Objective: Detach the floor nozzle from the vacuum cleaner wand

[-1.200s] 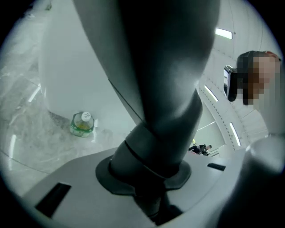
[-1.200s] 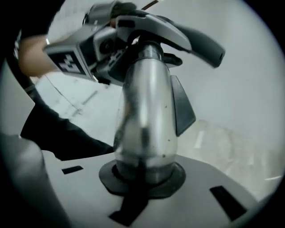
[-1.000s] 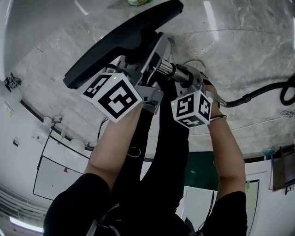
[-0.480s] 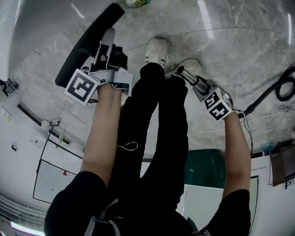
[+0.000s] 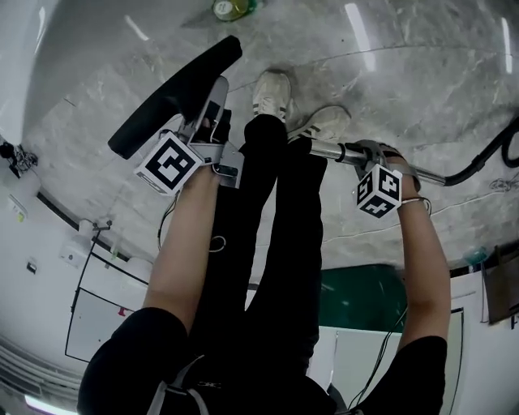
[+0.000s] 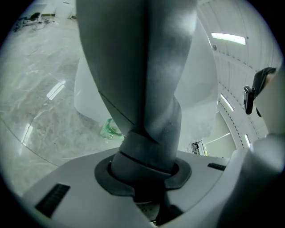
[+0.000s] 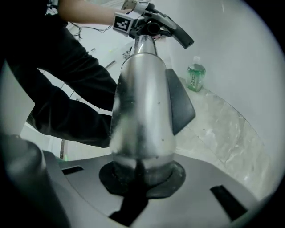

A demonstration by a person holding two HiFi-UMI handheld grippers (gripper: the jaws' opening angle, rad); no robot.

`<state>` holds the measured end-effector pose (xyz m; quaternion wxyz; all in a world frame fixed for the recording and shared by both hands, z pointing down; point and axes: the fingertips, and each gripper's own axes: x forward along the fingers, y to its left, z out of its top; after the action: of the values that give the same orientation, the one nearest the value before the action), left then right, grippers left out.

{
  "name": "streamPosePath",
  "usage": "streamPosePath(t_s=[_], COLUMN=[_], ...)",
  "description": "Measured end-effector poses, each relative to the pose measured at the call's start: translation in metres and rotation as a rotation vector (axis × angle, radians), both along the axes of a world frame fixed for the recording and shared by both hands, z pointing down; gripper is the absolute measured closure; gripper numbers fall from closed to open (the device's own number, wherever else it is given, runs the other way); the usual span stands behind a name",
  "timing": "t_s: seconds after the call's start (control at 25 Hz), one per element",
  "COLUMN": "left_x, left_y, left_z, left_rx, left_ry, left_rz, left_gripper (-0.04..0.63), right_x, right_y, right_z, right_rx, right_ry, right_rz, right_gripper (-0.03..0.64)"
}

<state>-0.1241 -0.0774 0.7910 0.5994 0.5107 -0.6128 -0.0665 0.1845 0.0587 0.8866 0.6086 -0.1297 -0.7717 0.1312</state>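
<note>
The black floor nozzle (image 5: 174,93) hangs at the upper left above the floor. My left gripper (image 5: 209,121) is shut on its grey neck (image 6: 151,89), which fills the space between the jaws in the left gripper view. The silver wand (image 5: 326,149) lies level at the right, and its free end points at the person's legs. My right gripper (image 5: 366,154) is shut on the wand (image 7: 142,116). Nozzle and wand are apart, with the legs between them. The right gripper view also shows the nozzle (image 7: 176,31) beyond the wand's tip.
The person's black-trousered legs and white shoes (image 5: 272,89) stand between the two grippers. A black hose (image 5: 478,166) runs from the wand off to the right. A green bottle (image 5: 231,8) stands on the marble floor at the top. White wall panels lie along the bottom.
The nozzle and wand were joined close together a second ago and have come apart. The left gripper carried the nozzle leftward; the right gripper swung the wand right and level.
</note>
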Motion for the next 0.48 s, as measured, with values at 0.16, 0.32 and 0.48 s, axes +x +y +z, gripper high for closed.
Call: streamPosePath(t_s=[0.16, 0.32, 0.48], left_x=[0.030, 0.040, 0.040], left_y=[-0.010, -0.010, -0.010], left_z=[0.016, 0.022, 0.023], left_rx=[-0.006, -0.022, -0.023], left_ry=[0.008, 0.038, 0.040], left_rz=[0.075, 0.078, 0.098], left_gripper=[0.485, 0.485, 0.485], right_x=[-0.007, -0.024, -0.033], right_y=[-0.007, -0.008, -0.019], right_z=[0.011, 0.007, -0.001], right_rx=[0.034, 0.059, 0.088], right_ry=[-0.016, -0.044, -0.055], right_rz=[0.000, -0.012, 0.000], right_gripper=[0.566, 0.566, 0.566])
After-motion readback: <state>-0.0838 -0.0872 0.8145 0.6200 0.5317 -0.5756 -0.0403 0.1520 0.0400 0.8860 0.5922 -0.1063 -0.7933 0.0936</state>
